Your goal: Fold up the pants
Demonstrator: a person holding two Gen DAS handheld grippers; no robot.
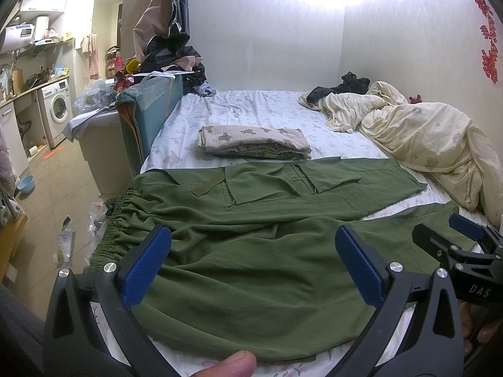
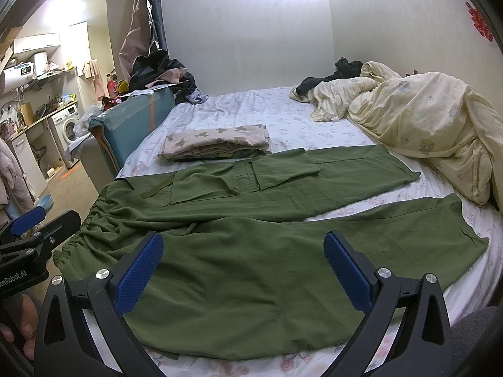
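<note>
The green pants (image 2: pixel 251 235) lay spread flat across the lower half of the frame, and nothing stood on them. Both the left gripper (image 1: pixel 251 267) and the right gripper (image 2: pixel 243 270) hung with jaws wide apart above that cloth. Just beyond the far leg, at centre frame, a folded bear-print sheet (image 2: pixel 217 144) blocked the way. The crumpled cream duvet (image 2: pixel 424 125) crowded the right side, near the leg ends. A strip of bare bedsheet (image 2: pixel 393 198) showed between the two legs.

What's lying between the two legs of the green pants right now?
Only bare floral bedsheet: a narrow wedge widening toward the hems, between the far leg and near leg of the green pants. The right wrist view shows it best.
</note>
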